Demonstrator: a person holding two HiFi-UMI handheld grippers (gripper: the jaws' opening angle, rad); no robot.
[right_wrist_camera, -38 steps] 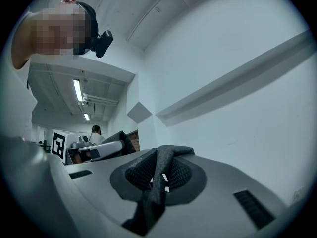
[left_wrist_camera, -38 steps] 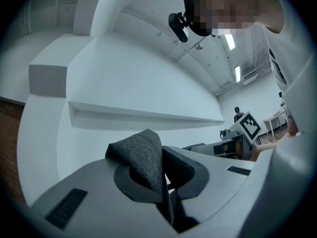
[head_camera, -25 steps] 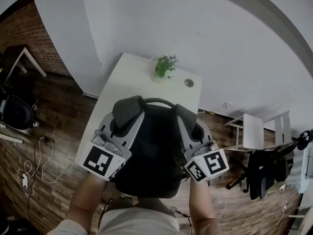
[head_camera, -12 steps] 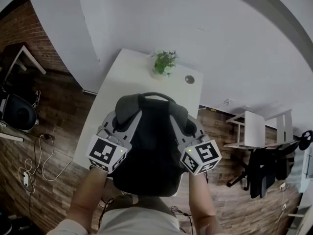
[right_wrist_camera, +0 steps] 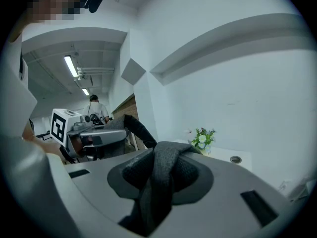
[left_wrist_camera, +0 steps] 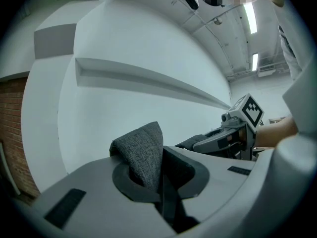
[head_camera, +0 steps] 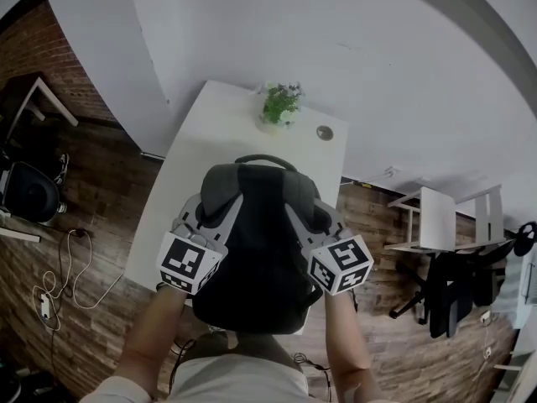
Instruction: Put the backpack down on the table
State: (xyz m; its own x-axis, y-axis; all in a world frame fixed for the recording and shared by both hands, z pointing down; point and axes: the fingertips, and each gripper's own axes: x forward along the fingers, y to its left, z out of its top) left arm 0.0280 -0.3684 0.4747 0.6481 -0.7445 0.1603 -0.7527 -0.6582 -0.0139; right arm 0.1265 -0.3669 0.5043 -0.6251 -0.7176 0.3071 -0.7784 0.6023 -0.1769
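Left hand-held gripper [left_wrist_camera: 159,180] clenches backpack [head_camera: 252,259], apparently on white table [head_camera: 216,133]; right hand-held gripper [right_wrist_camera: 157,182] opens round it.

Far end first: a small potted plant [head_camera: 281,106], green leaves and pale flowers, standing upright. Just to its right is a little round metal disc [head_camera: 324,133], lying flat. Behind both is the white wall [head_camera: 336,40].

Swinging right, on the wood-plank floor [head_camera: 109,217], there's a white piece of furniture [head_camera: 436,221], chair or shelf, can't tell. A black office chair [head_camera: 453,296] sits nearer.

Over on the left, pale cables [head_camera: 44,307] loop across the planks. Beyond them is a dark rounded thing [head_camera: 29,193], too dim to name, and a brick wall [head_camera: 42,57] far left.

In the right gripper view, a person [right_wrist_camera: 96,108] stands far back under ceiling strip lights [right_wrist_camera: 72,66].
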